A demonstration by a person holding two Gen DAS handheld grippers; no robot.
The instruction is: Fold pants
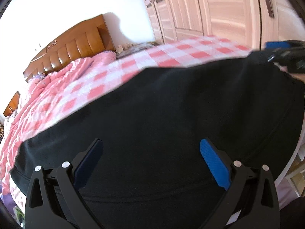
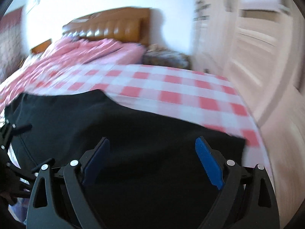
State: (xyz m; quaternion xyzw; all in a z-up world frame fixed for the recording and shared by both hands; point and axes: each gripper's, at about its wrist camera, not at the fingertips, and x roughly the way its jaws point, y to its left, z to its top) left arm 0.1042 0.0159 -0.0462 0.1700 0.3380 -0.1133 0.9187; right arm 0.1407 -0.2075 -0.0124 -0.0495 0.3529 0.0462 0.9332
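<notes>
Black pants (image 1: 162, 105) lie spread flat on a bed with a red and white checked sheet (image 1: 171, 53). My left gripper (image 1: 150, 147) hovers over the near part of the pants, open, with nothing between its blue pads. In the left wrist view my right gripper (image 1: 274, 53) shows at the far right corner of the cloth. In the right wrist view, which is blurred, the right gripper (image 2: 152, 141) is open above the pants (image 2: 114, 118), holding nothing. The left gripper (image 2: 11, 133) is at that frame's left edge.
A crumpled pink quilt (image 1: 57, 80) lies toward the wooden headboard (image 1: 76, 45). A pale wardrobe (image 1: 219, 5) runs along the bed's right side. The checked sheet (image 2: 171, 84) is bare beyond the pants. A wooden nightstand (image 2: 42, 45) stands beside the headboard.
</notes>
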